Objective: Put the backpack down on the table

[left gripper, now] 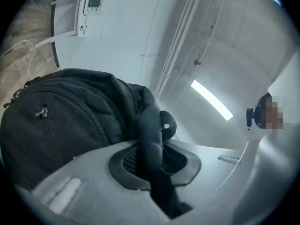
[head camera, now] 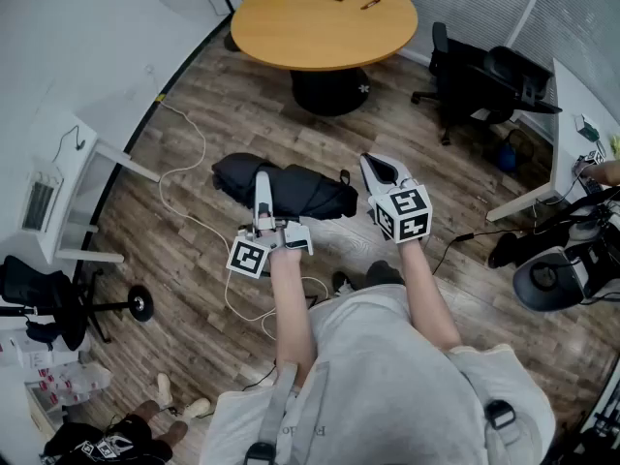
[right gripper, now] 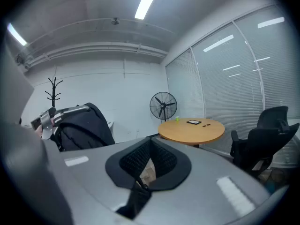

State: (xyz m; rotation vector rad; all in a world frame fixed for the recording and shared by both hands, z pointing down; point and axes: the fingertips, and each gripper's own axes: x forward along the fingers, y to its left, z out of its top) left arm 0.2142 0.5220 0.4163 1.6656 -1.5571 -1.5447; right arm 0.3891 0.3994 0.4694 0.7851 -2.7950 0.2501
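- My left gripper (left gripper: pixel 151 161) is clamped on one strap (left gripper: pixel 149 135) of the backpack (head camera: pixel 300 190), which hangs over the floor (head camera: pixel 184 298); the strap may slip out.
- My right gripper (right gripper: pixel 143 168), jaws together and empty, gives no support.
- The table (head camera: pixel 291 42) stands far ahead.

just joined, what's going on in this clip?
A person holds a black backpack up by its strap, which is clamped in the left tool. The bag hangs above the wood floor, short of the round table ahead. The right tool is shut and empty, beside the bag. Nothing is on the table yet.
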